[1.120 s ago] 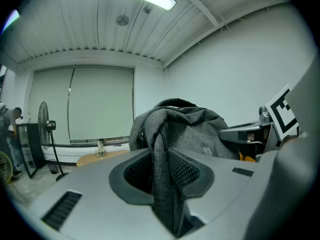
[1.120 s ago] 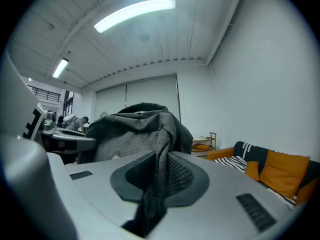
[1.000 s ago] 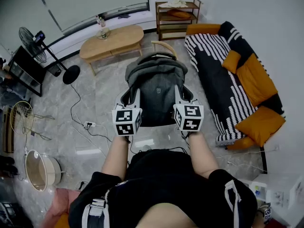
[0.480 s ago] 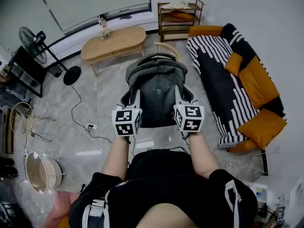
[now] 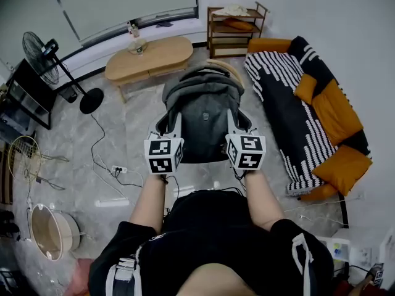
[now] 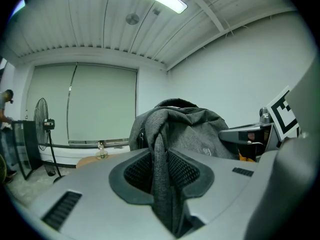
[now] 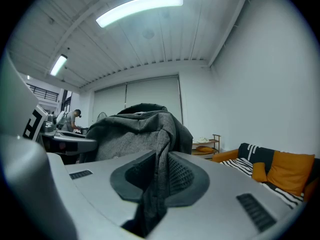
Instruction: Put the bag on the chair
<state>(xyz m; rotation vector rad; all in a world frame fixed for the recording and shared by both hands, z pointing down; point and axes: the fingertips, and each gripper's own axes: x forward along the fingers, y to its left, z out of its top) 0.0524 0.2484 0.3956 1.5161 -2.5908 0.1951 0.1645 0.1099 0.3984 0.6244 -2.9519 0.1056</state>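
— Fingers (image 6: pixel 134 173) of the left gripper (image 5: pixel 172 127): how do they stand?
— Part-way closed on a grey strap of the bag (image 5: pixel 203 110). The strap runs down between the two meshed pads, and both press on it.

— And the right gripper (image 5: pixel 233 122)?
— Much the same. Its fingers (image 7: pixel 182 176) pinch a fold of the same grey cloth, with no gap on either side of it.

— Where is the bag, going by the coffee table (image 5: pixel 148 53)?
— Off the table's right end and nearer the person. It hangs upright between the two grippers, one at each lower side.

— And the chair (image 5: pixel 229 68)?
— Also off that right end of the table. Only its curved wooden back shows, just past the bag's top. The bag covers the seat, so I cannot tell whether the two touch.

— Anything else nearby?
— A striped sofa (image 5: pixel 290 103) with orange cushions, further right of the table.
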